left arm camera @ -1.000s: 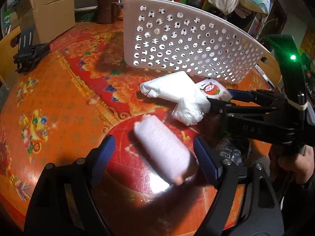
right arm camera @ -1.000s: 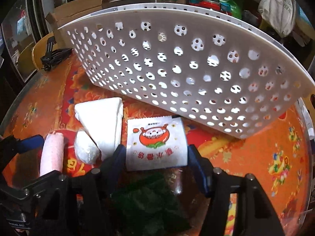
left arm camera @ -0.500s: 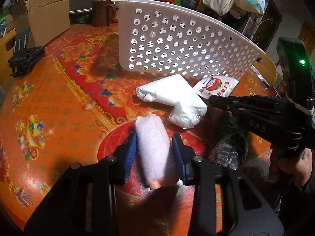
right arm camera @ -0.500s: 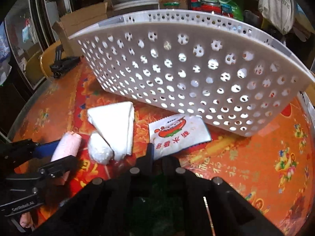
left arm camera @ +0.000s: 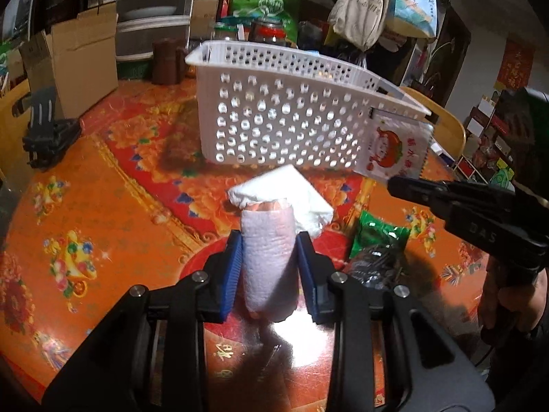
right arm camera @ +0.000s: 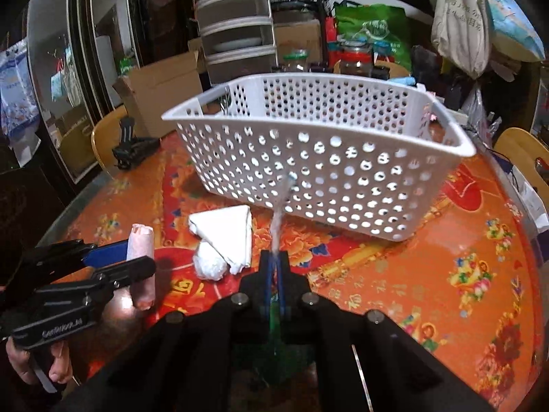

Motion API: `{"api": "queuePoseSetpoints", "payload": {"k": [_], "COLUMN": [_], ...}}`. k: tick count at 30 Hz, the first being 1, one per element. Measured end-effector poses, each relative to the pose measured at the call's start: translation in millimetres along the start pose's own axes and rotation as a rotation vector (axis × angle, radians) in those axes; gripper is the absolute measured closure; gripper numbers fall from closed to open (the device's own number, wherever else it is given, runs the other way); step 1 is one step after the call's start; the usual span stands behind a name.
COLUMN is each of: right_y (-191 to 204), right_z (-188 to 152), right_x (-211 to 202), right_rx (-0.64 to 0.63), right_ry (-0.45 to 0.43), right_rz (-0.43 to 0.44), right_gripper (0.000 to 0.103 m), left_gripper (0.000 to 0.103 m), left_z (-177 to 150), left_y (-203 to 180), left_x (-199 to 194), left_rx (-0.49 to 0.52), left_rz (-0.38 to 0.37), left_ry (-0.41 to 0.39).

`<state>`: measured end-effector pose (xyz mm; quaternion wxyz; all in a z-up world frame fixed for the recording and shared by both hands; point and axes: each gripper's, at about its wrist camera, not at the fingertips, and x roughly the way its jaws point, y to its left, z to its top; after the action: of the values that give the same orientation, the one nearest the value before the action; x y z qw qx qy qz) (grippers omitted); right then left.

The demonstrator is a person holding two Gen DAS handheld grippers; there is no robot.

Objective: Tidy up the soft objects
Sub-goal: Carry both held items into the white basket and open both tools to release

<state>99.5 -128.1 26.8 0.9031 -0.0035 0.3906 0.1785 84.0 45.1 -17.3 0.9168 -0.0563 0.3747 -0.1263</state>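
Observation:
My left gripper is shut on a rolled pale pink towel and holds it above the table; the roll also shows in the right wrist view. My right gripper is shut on a flat white snack packet with a red cartoon print, seen edge-on in its own view, lifted in front of the white perforated basket. A folded white cloth and a crumpled white wad lie on the table before the basket.
A green foil packet lies on the orange floral tablecloth right of the towel. A black clamp sits at the left edge. A cardboard box, brown mug, jars and bags stand behind the basket.
Both grippers have lifted: the left raised the pink towel roll off the table, the right raised the snack packet up toward the basket. The green packet is now uncovered.

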Motion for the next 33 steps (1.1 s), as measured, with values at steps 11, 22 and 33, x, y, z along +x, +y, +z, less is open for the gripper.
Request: {"api": "queuePoseSetpoints", "payload": {"k": [11, 22, 33], "right_y": [-2.6, -24.4, -63.1], "right_z": [19.5, 66.3, 123.2], "right_x": [-61.1, -71.4, -4.1], "right_rx": [-0.023, -0.004, 0.062], "right_ry": [-0.114, -0.142, 0.012], "right_rz": [-0.012, -0.019, -0.043], "right_gripper": [0.101, 0.101, 0.101], "left_gripper": [0.074, 0.074, 0.074], "left_z": [42.0, 122.8, 234.8], "left_y": [-22.4, -37.8, -29.9], "left_x": [-34.0, -31.0, 76.0], "left_rx": [0.070, 0.101, 0.064], "left_rz": [-0.016, -0.044, 0.007], "left_ry": [-0.066, -0.081, 0.126]}}
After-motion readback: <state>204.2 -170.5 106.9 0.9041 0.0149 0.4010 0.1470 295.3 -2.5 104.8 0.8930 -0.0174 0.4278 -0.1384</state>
